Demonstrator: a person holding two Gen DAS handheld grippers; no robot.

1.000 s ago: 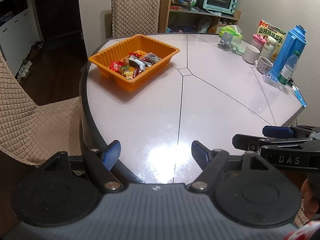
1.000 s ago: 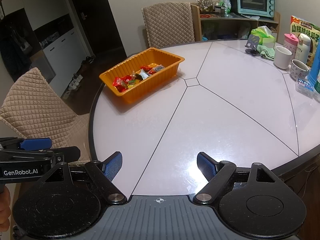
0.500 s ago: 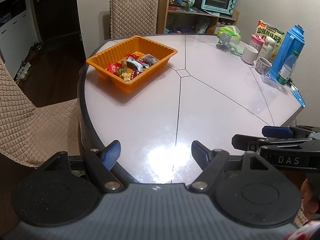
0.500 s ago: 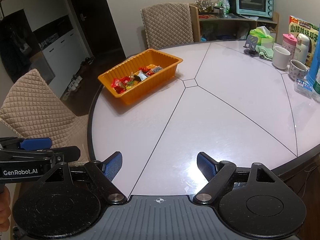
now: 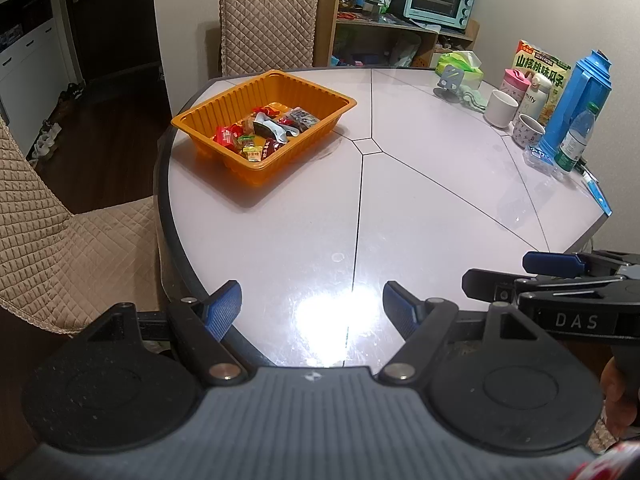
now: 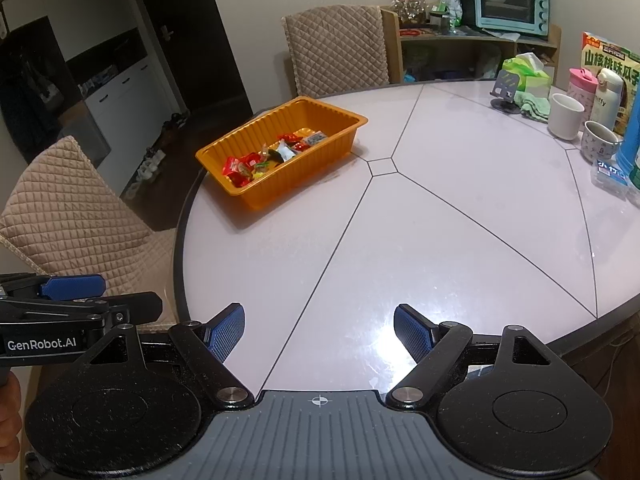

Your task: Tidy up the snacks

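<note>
Both sets of tongs wide and empty: left gripper (image 5: 312,306) and right gripper (image 6: 319,330) over the table's (image 5: 420,200) near edge, well short of the orange snack tray (image 5: 264,124) at its far left edge, wrapped snacks (image 5: 260,134) already gathered inside.

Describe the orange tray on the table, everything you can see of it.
The orange tray is a rectangular open tub, apparently thin moulded plastic, with ribbed walls and a flat rolled rim. It sits level on the pale round table, toward its far left side, turned at an angle to the table's seam lines, with a padded chair beyond it. Small wrapped snacks in red, yellow, silver and dark wrappers lie loose in its bottom, filling it only shallowly. Nothing but the table and the snacks touches it.
</note>
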